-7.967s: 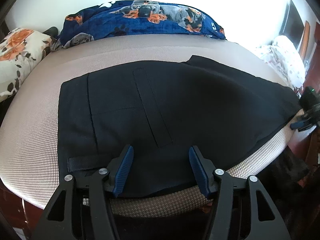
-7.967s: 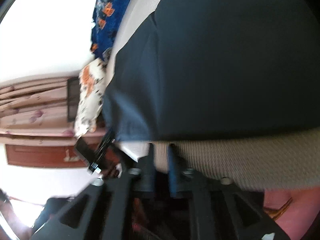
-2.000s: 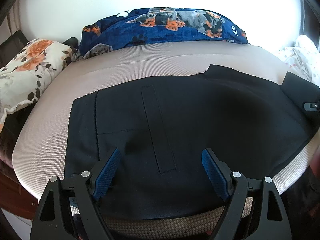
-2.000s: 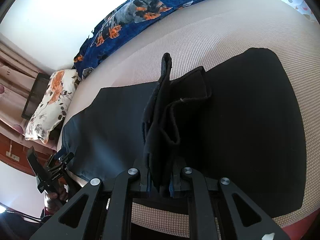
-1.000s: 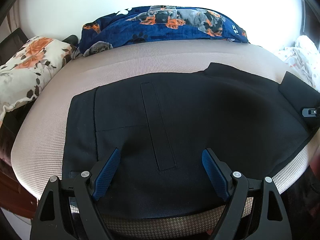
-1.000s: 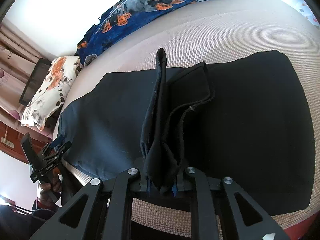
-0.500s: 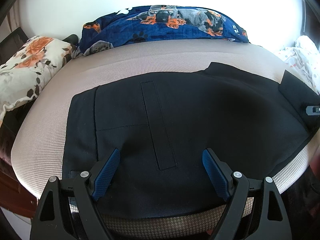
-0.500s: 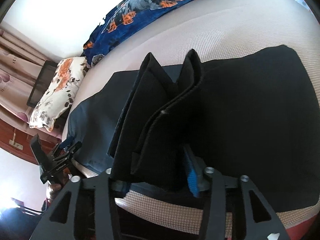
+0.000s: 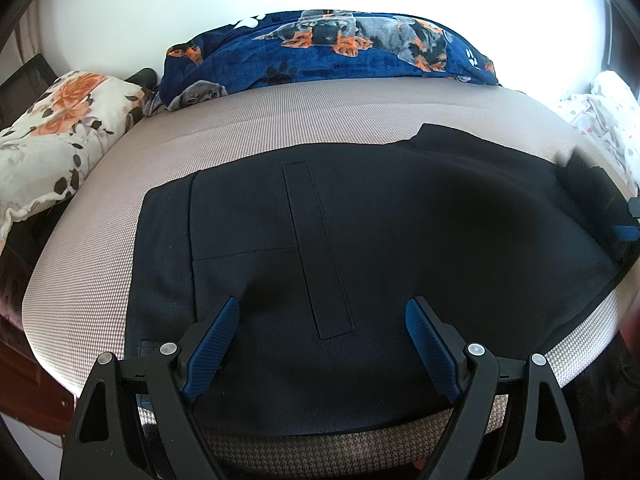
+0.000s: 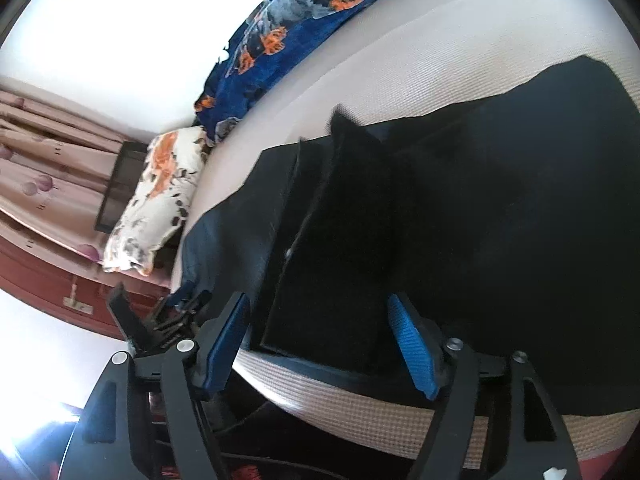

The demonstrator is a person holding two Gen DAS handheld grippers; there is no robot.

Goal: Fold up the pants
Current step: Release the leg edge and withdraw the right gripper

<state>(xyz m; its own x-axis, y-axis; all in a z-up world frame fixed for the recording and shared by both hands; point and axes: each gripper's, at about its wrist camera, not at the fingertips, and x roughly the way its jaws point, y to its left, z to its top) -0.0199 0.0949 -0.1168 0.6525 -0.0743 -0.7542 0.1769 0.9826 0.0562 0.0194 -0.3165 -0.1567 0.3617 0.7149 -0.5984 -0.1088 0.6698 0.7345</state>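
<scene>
both tools gape: left tool over pants; right tool opening, hem fold between, blurred.

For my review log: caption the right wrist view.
Right gripper opening around the folded-over hem of black pants on the bed.

Daylight floods both views from twelve o'clock, blowing the wall out to featureless white. The black pants swallow detail, their folds barely readable. Fisheye bending curves the bed edge and darkens the corners. The right wrist view is softly motion-blurred, with glare at seven o'clock.
</scene>
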